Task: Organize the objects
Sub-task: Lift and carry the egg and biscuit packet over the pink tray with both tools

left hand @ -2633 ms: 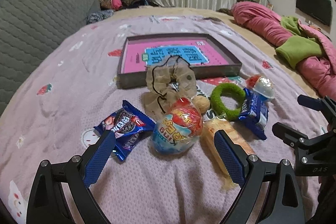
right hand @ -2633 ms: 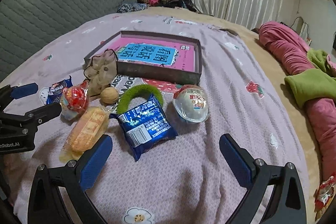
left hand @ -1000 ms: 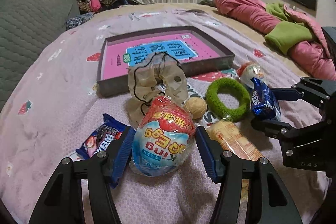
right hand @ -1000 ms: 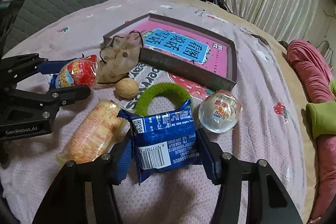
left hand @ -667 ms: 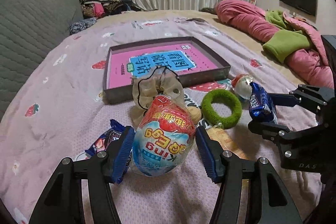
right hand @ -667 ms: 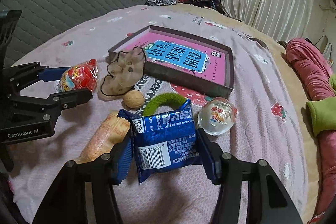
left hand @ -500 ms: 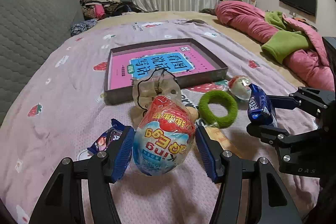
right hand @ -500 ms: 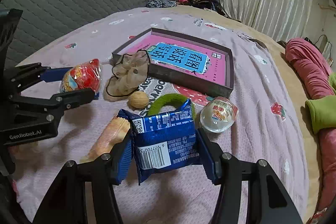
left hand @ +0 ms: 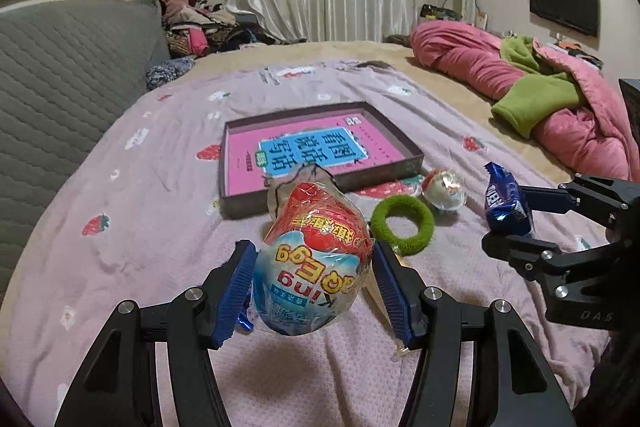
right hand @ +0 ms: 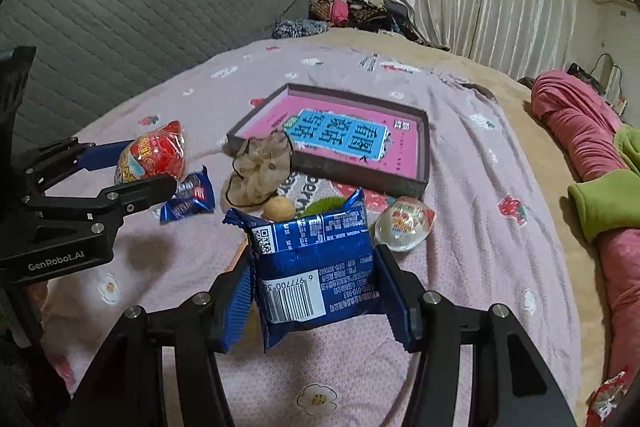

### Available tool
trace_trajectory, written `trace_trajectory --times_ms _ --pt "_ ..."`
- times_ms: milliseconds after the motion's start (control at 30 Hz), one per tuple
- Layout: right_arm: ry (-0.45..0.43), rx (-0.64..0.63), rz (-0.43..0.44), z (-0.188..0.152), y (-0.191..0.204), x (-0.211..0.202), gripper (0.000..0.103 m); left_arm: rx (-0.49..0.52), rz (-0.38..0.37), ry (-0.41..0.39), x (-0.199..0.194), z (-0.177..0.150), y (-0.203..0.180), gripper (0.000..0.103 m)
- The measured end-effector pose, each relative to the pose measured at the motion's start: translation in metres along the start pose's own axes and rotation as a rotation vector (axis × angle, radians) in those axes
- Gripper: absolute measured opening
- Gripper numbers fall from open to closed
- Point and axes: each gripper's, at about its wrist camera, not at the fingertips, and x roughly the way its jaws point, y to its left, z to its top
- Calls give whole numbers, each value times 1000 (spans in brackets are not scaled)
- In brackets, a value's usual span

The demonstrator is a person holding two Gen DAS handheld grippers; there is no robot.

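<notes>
Left wrist view: the left hand-held gripper point(left hand: 312, 281) is clenched on a wrapped toy egg point(left hand: 314, 263), red on top and pale blue below, its blue pads pressed to both sides and the egg clear of the bed point(left hand: 132, 211). The egg blocks most of what lies behind it: only a sliver of the beige scrunchie point(left hand: 280, 191) shows over its top, and an orange-wrapped snack beside the right pad is barely visible.

Right wrist view: the right hand-held gripper point(right hand: 314, 293) is grasping a blue snack packet point(right hand: 312, 267), barcode side facing the camera, also held above the bed. It covers most of the green hair ring point(right hand: 320, 205); that ring shows whole in the left wrist view.

Taking the shallow grey box point(right hand: 424, 151) with the pink book point(right hand: 348, 135) inside as landmark: the scrunchie lies against its near left corner, a walnut-like ball point(right hand: 280, 209) just in front of the scrunchie, the green ring in front of the box's near wall, and a clear toy egg point(right hand: 404, 223) near its near right corner. A second blue cookie packet point(right hand: 188, 197) lies left of the scrunchie, partly behind the left gripper's finger. Pink and green bedding point(left hand: 560, 111) lies well to the right of the box, cut off by the frame edge.
</notes>
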Motion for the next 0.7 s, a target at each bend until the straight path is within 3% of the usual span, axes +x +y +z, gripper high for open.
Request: trace_trajectory --times_ms 700 --pt "-109 -2 -25 70 -5 -41 57 -20 46 -78 -41 54 31 62"
